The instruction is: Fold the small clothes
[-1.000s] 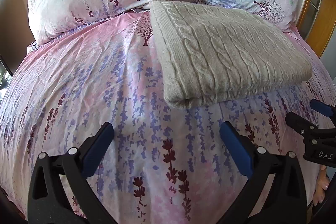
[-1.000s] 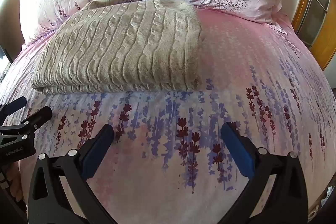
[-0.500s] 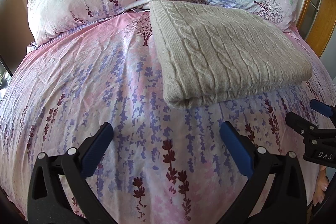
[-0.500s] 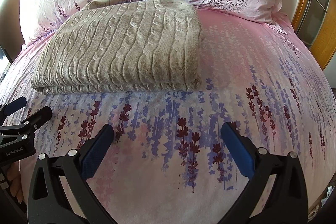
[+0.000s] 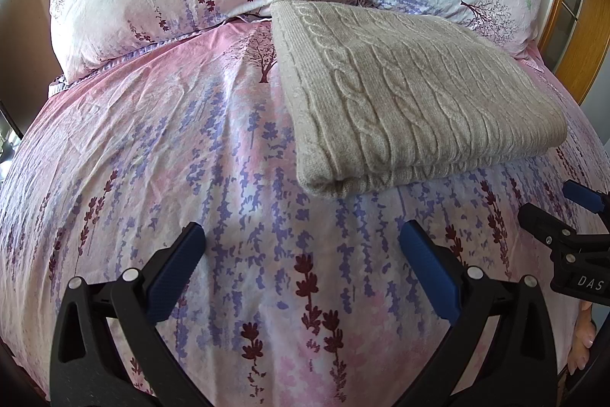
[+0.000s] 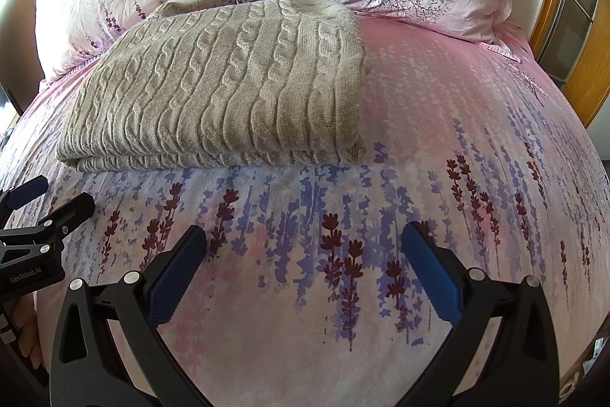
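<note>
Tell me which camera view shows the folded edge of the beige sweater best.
The right wrist view: the folded sweater lies broadside, its stacked front edge visible along the whole length. The left wrist view shows the sweater obliquely, mostly its near corner and top.

change since 1 s ago: almost none | my left view: folded sweater point(image 5: 415, 98) sits a touch lower in frame, a slight drift of my left hand-held gripper point(image 5: 301, 246) | my right view: sweater point(image 6: 225, 90) edged barely upward, nothing else differs
</note>
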